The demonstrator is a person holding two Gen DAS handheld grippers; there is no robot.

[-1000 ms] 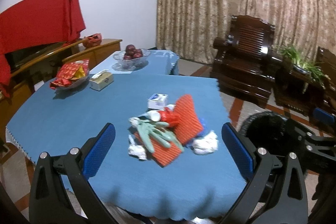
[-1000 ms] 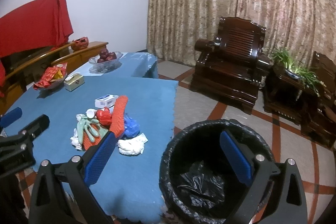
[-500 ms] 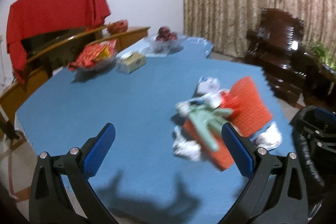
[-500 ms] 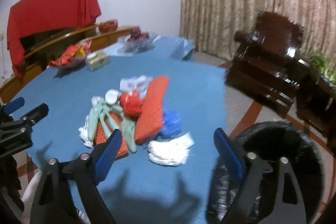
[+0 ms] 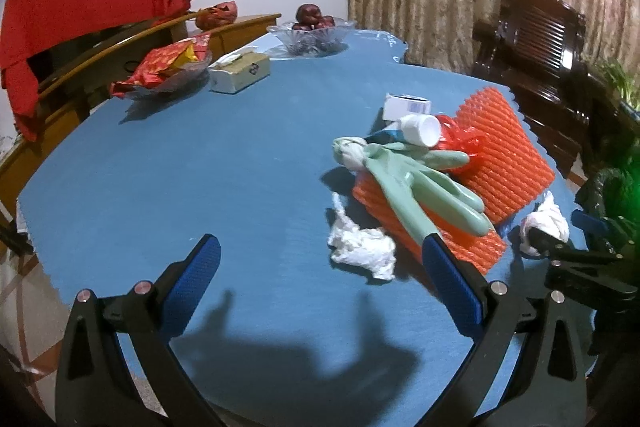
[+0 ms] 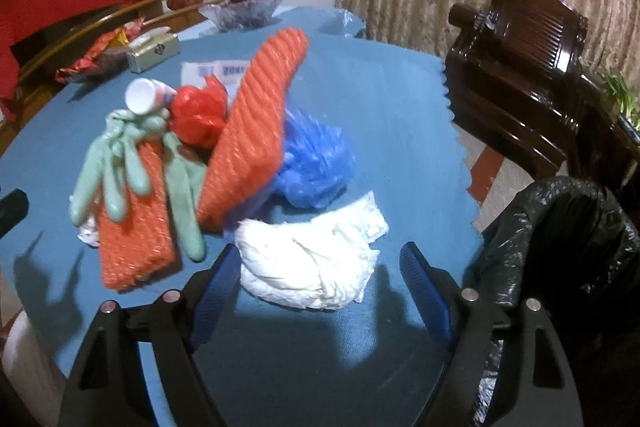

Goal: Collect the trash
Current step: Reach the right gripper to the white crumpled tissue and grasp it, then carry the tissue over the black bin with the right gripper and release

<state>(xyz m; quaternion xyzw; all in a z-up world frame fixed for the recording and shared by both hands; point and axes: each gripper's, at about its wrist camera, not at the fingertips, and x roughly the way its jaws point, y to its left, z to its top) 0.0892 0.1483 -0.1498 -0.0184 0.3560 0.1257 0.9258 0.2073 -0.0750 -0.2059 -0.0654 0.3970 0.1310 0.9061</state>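
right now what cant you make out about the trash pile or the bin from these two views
- Trash bin, right wrist view: cut off by the frame edge and the gripper finger; its contents are not visible.
- Small box, right wrist view: label blurred, partly hidden behind the orange mesh.
- Blue plastic bag: hidden in the left wrist view by the mesh.
- Crumpled tissue, left wrist view: hardly visible from the right.

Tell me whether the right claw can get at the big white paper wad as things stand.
Probably yes. The right claw is open with the white paper wad lying right between its fingers, nothing covering it; the blue bag sits behind it.
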